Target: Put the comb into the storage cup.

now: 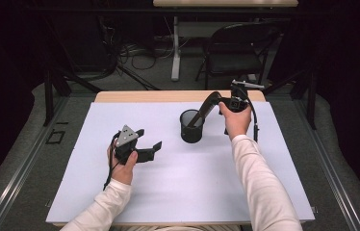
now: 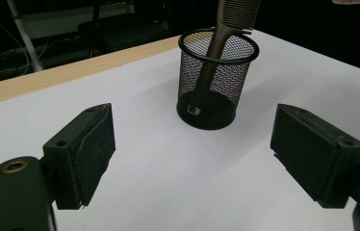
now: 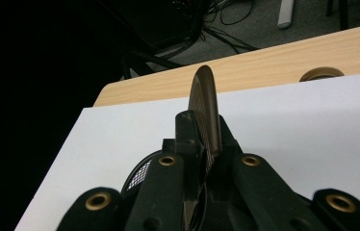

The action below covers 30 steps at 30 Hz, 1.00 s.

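The jaws of the right gripper (image 3: 202, 159) are clamped on the broad ridged end of a dark comb (image 3: 204, 110), which is held tilted with its handle end lowered into a black mesh pen cup (image 1: 191, 126). The cup is stood upright on the white table sheet (image 1: 178, 187), right of centre and towards the far edge. The left gripper (image 1: 149, 149) is held with its jaws spread wide on nothing, left of the cup and nearer.

Black wire-mesh cup (image 2: 218, 79), seemingly metal
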Each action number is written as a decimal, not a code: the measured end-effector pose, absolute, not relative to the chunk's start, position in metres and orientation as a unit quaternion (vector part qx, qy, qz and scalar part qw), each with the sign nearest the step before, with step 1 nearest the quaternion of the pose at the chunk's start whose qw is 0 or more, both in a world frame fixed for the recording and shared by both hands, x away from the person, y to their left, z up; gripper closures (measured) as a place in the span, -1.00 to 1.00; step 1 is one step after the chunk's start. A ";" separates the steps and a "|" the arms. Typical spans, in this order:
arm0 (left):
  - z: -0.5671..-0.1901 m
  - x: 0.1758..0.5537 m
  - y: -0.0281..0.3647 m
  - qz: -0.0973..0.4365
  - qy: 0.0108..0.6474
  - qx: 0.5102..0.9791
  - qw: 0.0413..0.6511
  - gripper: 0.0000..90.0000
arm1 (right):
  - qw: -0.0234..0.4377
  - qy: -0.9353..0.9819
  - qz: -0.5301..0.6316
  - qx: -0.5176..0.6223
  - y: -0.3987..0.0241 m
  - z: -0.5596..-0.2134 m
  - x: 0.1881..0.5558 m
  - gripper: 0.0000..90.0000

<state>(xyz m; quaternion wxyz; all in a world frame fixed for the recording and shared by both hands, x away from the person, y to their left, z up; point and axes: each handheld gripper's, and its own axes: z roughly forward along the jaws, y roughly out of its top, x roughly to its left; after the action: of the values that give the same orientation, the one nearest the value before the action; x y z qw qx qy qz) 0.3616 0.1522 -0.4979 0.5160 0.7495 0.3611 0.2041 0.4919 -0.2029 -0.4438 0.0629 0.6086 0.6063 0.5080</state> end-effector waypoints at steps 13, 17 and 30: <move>-0.498 0.362 0.152 0.204 0.361 0.749 0.517 -0.64 | 0.061 0.606 0.511 0.607 -0.205 -0.445 0.491 0.92; -0.498 0.362 0.152 0.204 0.361 0.750 0.516 -0.64 | 0.060 0.605 0.511 0.607 -0.205 -0.445 0.491 0.92; -0.498 0.361 0.152 0.205 0.362 0.750 0.515 -0.64 | 0.065 0.606 0.511 0.607 -0.206 -0.446 0.490 0.86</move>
<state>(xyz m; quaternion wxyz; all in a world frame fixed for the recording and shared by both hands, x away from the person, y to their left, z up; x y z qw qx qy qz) 0.3614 0.1523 -0.4979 0.5148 0.7497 0.3618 0.2050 0.4904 -0.2059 -0.4456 0.0654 0.6068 0.6055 0.5108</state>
